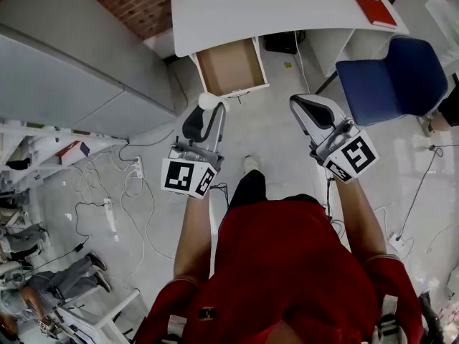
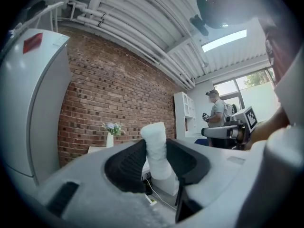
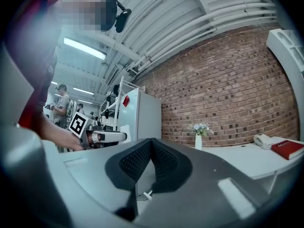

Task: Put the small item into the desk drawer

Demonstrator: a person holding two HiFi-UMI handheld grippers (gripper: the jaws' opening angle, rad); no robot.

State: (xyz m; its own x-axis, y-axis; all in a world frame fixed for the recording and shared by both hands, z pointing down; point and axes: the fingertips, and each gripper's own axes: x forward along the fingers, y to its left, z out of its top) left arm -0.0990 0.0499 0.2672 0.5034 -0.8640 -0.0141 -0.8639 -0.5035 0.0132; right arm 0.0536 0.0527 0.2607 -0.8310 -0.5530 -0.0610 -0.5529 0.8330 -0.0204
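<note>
My left gripper (image 1: 206, 110) (image 2: 156, 158) is shut on a small white roll-shaped item (image 2: 156, 151) (image 1: 208, 100), which stands upright between the black pads. It hangs in the air just short of the open desk drawer (image 1: 231, 67), a shallow brown-bottomed tray pulled out from the white desk (image 1: 272, 6). My right gripper (image 1: 310, 110) (image 3: 151, 158) is shut with nothing between its jaws, held level to the right of the drawer.
A blue chair (image 1: 391, 81) stands right of the desk. A red book (image 1: 373, 6) lies on the desk's right end, and a vase with flowers (image 3: 198, 136) stands on it by the brick wall. Grey cabinets (image 1: 64, 70) and floor cables (image 1: 136, 192) lie left.
</note>
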